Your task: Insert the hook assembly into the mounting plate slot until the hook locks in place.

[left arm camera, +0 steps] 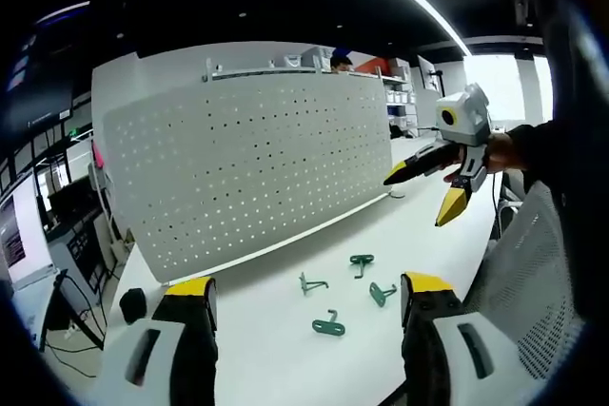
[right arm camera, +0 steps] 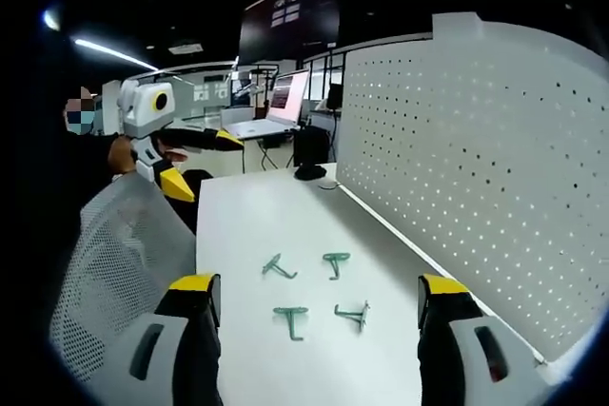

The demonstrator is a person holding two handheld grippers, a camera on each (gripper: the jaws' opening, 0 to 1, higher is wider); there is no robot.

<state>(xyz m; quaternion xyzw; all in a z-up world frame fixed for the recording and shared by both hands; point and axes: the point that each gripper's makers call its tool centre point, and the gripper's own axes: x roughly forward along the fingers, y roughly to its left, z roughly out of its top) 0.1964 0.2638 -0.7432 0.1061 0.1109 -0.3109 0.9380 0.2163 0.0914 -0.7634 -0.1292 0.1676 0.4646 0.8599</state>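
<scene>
A white perforated mounting plate point(left arm camera: 238, 168) stands upright along the back of the white table point(left arm camera: 276, 349); in the right gripper view the plate point(right arm camera: 476, 159) fills the right side. Several green hooks point(left arm camera: 328, 326) lie loose on the table in front of it, and they also lie between my jaws in the right gripper view point(right arm camera: 290, 319). My left gripper point(left arm camera: 309, 297) is open above the hooks, holding nothing. My right gripper point(right arm camera: 317, 287) is also open and empty. Each gripper is seen from the other's view, raised off to the side: the right gripper point(left arm camera: 425, 190) and the left gripper point(right arm camera: 202, 162).
A white mesh chair back point(left arm camera: 533, 263) stands at the table's near edge, seen too in the right gripper view point(right arm camera: 114, 263). A laptop point(right arm camera: 257, 125), a monitor point(right arm camera: 290, 92) and a black object point(right arm camera: 309, 173) sit at the table's far end. A small black item point(left arm camera: 133, 303) lies by the plate's left end.
</scene>
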